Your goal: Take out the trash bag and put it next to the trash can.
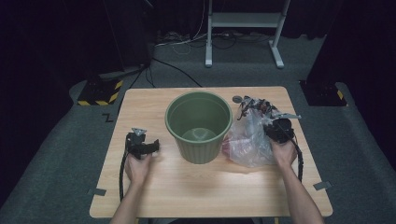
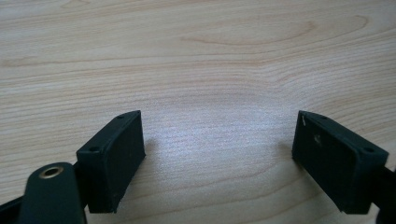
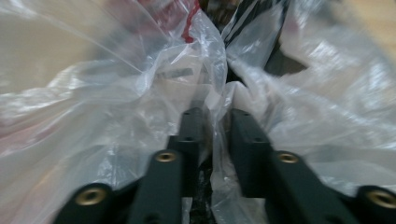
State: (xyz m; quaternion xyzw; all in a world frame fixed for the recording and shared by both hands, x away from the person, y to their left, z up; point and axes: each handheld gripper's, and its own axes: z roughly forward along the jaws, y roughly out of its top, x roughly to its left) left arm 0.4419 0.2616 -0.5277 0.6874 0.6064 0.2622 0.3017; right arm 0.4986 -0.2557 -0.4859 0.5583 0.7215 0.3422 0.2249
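Here my right gripper (image 3: pixel 212 121) has its fingers pinching a fold of the thin clear plastic bag (image 1: pixel 250 140) beside the green ribbed plastic bucket (image 1: pixel 199 126) on the counter (image 1: pixel 154 186) — soft, slippery, light; left gripper (image 2: pixel 219 154) released.

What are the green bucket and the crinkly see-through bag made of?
The green bucket looks like moulded plastic, matte, with even ribs down its sides. The bag seems to be thin clear plastic film: it creases, shines in patches and shows red things through it. The table looks like pale wood or wood-grain laminate.
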